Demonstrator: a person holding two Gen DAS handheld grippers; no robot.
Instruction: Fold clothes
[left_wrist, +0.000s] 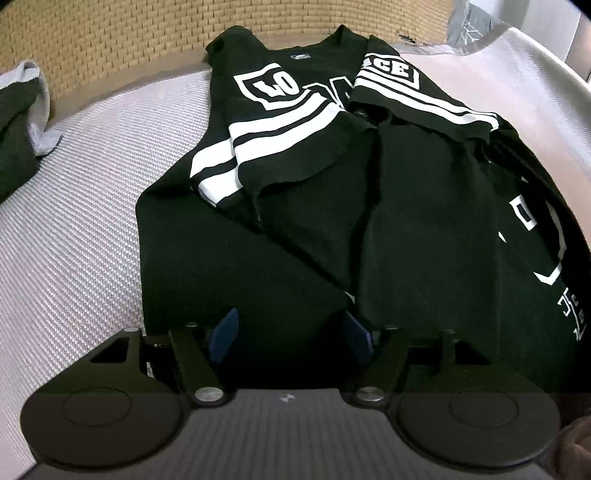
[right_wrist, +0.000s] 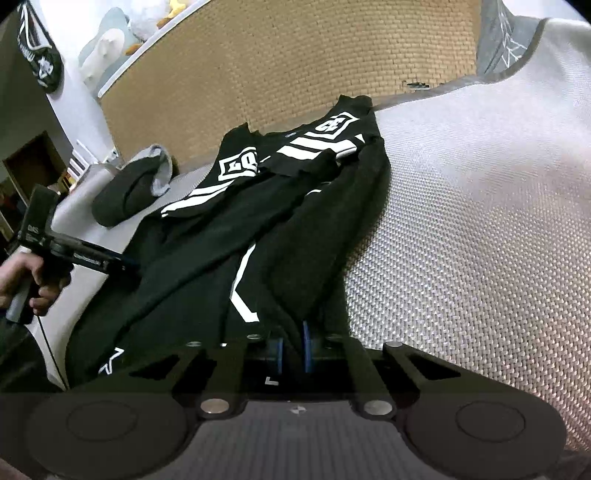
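Observation:
A black shirt (left_wrist: 295, 229) with white stripes and lettering lies on the pale woven bed cover (left_wrist: 92, 221), both sides folded in toward the middle. My left gripper (left_wrist: 291, 332) stands open at the shirt's near hem, its blue pads (left_wrist: 225, 330) wide apart on either side of the dark cloth. In the right wrist view the same shirt (right_wrist: 229, 236) runs away from me. My right gripper (right_wrist: 291, 347) is shut on a fold of its near right edge, which rises between the blue pads (right_wrist: 306, 341). The left gripper (right_wrist: 127, 263), held by a hand (right_wrist: 22, 273), shows at the left.
A second dark garment with a grey lining (right_wrist: 129, 192) lies bunched at the cover's left side (left_wrist: 22, 122). A tan woven headboard (right_wrist: 277, 66) stands behind the shirt's collar. A grey pillow (right_wrist: 506, 40) is at the far right corner. Bare cover (right_wrist: 480, 240) stretches right of the shirt.

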